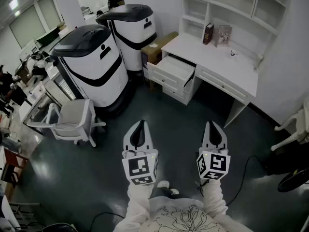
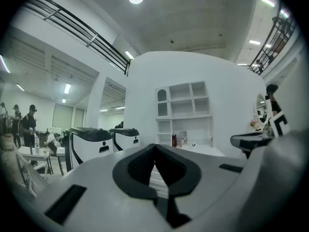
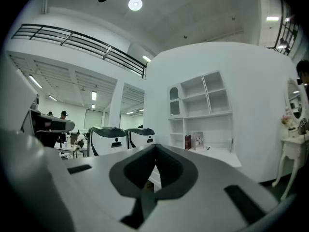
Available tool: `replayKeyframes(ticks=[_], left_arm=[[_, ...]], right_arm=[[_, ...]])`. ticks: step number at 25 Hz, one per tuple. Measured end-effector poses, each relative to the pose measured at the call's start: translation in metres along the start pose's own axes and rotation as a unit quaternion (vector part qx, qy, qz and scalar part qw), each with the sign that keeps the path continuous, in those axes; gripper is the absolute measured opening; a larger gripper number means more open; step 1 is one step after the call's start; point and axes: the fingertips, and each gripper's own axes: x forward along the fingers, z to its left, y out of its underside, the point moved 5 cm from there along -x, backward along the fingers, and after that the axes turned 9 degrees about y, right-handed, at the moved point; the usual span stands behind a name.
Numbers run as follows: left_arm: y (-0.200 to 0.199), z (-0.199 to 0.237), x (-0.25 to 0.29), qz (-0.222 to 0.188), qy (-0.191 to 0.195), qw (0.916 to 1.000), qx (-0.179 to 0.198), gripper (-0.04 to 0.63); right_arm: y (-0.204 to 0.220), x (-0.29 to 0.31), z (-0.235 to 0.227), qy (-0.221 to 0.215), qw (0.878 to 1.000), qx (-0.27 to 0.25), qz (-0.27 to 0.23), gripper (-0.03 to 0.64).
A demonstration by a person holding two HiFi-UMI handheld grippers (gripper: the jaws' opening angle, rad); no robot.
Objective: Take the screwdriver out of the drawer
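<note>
Screwdriver unseen; open drawer (image 1: pixel 173 70) lies upper centre, well ahead, between left tongs (image 1: pixel 140 122) and right tongs (image 1: pixel 213 123), both pressed together, empty; neither clearly nearer.

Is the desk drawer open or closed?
Open. The drawer sticks out from the white desk front, its inside showing. What lies inside is too small to tell.

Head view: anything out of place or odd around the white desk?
Only one thing: on the white desk, the left top drawer stands pulled open, while the long drawer beside it is shut. The open drawer's inside can't be made out from here. Nothing looks spilled, tipped or damaged.
</note>
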Motion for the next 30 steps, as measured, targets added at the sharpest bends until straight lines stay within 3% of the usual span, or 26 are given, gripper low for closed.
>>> replayKeyframes(ticks=[30], left_arm=[[0.02, 0.049, 0.044, 0.019, 0.014, 0.9997, 0.0, 0.006]], right_arm=[[0.021, 0.04, 0.033, 0.026, 1.0, 0.007, 0.01, 0.003]])
